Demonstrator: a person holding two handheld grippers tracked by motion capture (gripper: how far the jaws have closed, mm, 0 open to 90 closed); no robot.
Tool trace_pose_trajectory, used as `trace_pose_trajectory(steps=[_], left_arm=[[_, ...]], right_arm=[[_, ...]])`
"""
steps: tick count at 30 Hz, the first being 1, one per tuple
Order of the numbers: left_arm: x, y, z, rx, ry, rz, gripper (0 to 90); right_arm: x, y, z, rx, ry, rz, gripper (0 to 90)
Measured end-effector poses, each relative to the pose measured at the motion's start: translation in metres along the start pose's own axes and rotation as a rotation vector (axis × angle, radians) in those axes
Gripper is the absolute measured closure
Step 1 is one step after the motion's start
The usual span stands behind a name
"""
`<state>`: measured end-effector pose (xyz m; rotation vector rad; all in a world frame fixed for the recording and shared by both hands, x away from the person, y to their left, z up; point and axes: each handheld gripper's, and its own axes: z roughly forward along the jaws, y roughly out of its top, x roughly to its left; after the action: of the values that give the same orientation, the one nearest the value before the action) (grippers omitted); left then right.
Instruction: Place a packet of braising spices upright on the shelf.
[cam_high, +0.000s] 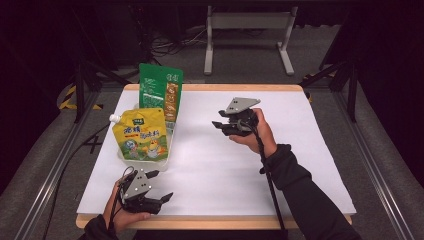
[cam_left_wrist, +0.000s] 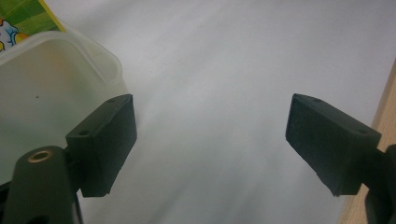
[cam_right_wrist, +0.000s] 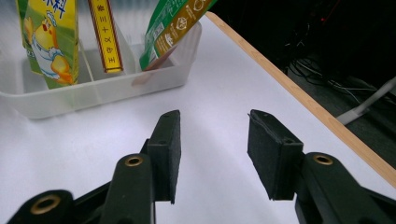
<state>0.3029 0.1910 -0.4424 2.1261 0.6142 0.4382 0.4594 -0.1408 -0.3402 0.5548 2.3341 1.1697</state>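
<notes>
High view: camera up above person's side, looks forward and down on whole white table (cam_high: 225, 165).
Left gripper view: very close, low over table, beside clear tub (cam_left_wrist: 56, 70).
Right gripper view: low, faces tub (cam_right_wrist: 107, 88) from farther off.
All share tub, table.
</notes>
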Motion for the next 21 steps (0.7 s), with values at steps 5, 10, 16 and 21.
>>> trace_pose_trajectory(steps=[5, 10, 16, 21], left_arm=[[0.0, 0.0, 0.0, 0.002, 0.003, 0.005, 17.0], [0.001, -0.001, 0.001, 0.013, -0.001, 0.002, 16.8], [0.001, -0.001, 0.003, 0.025, -0.004, 0.009, 16.6], [0.0, 0.0, 0.005, 0.03, -0.011, 0.017, 16.6]], right_arm=[[-0.001, -0.006, -0.012, 0.016, -0.012, -0.01, 54.0], [-0.002, -0.015, -0.025, 0.041, -0.04, -0.026, 51.6], [-0.003, -0.026, -0.039, 0.067, -0.047, -0.042, 49.6], [-0.002, -0.039, -0.05, 0.086, -0.065, -0.044, 46.1]])
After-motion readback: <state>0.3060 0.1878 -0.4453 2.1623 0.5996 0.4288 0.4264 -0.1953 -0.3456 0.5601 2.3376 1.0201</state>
